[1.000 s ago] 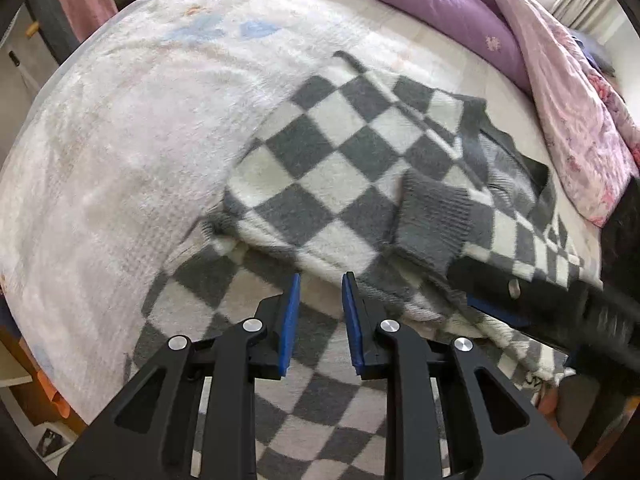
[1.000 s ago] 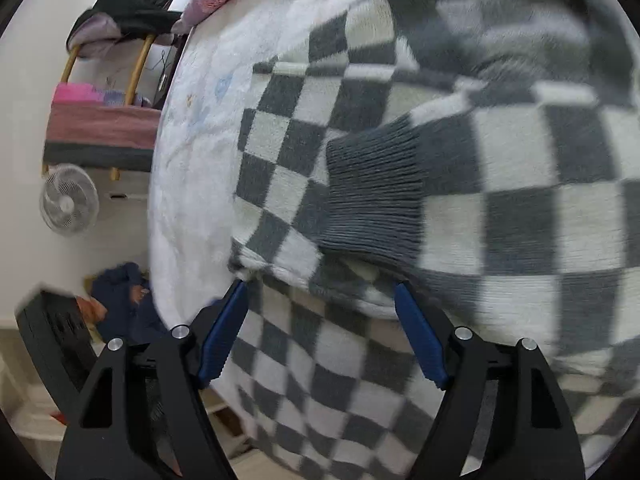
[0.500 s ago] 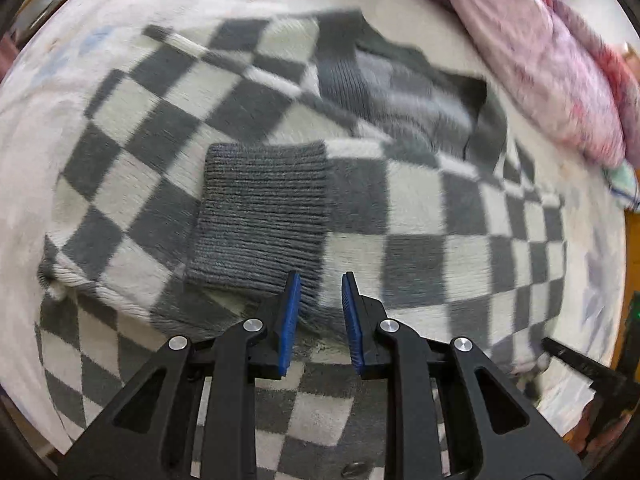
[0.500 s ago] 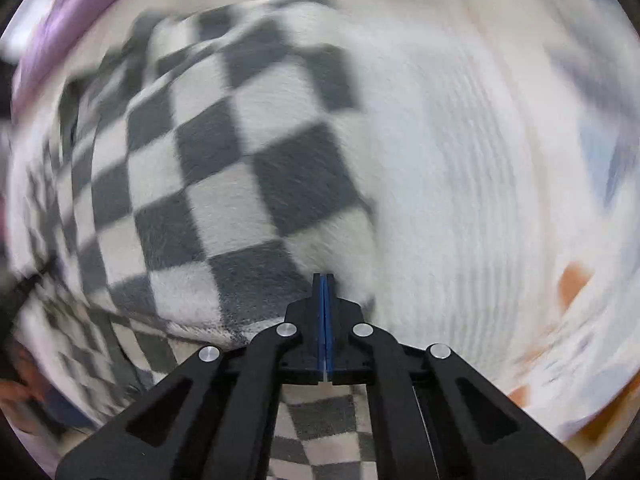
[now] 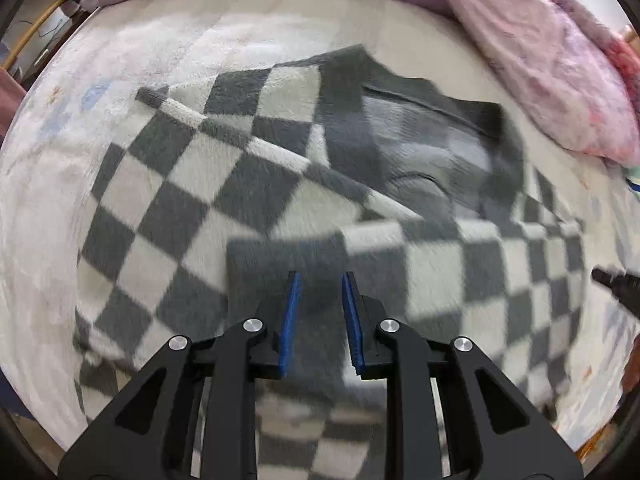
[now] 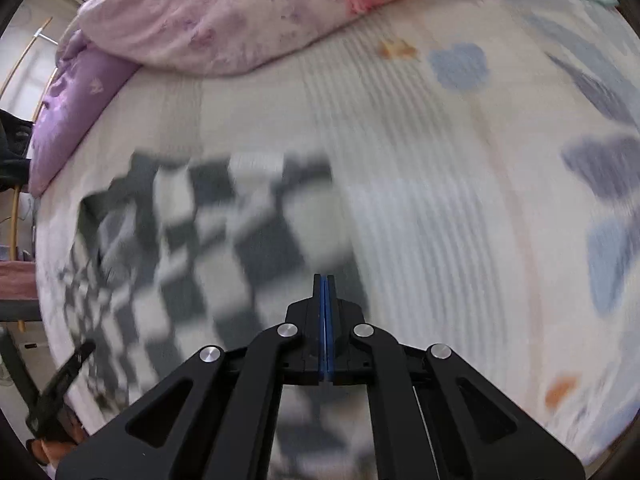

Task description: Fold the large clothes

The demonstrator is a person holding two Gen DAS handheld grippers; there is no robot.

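On the bed [image 5: 132, 52], spread over the pale striped sheet near its front edge: one checkered knit cardigan [image 5: 224, 184], grey and off-white squares, dark grey ribbed trim. Partly folded; one sleeve lies across the body, its ribbed cuff [image 5: 276, 276] directly ahead of your left gripper [image 5: 319, 316].

Left gripper: jaws parted a narrow way, nothing between the blue pads; it hovers over or at the cuff, and contact cannot be told through the blur.

Right gripper [image 6: 325, 320]: pads pressed flat together, no gap showing. Whether a layer of knit is pinched between them you cannot tell; it sits at the cardigan's right-hand edge, where checkered fabric meets bare sheet.

Handling, by judgement: soft, thick, fuzzy knit. Limp, with no stiffness of its own; it will sag and stretch if you lift it from one point. Fairly heavy for a garment. Not slippery; the nap should grip both pads and sheet, so dragging may bunch the layers beneath. Not fragile, though loose yarn could snag.

Where to take hold: the ribbed bands (cuff, hem, front placket) are denser and give firmer purchase. Pinch through every layer at a corner or folded edge, one gripper at each end.

Also present: pink floral quilt [image 6: 224, 12] and purple pillow [image 6: 76, 96], along the far side, well apart from the cardigan.
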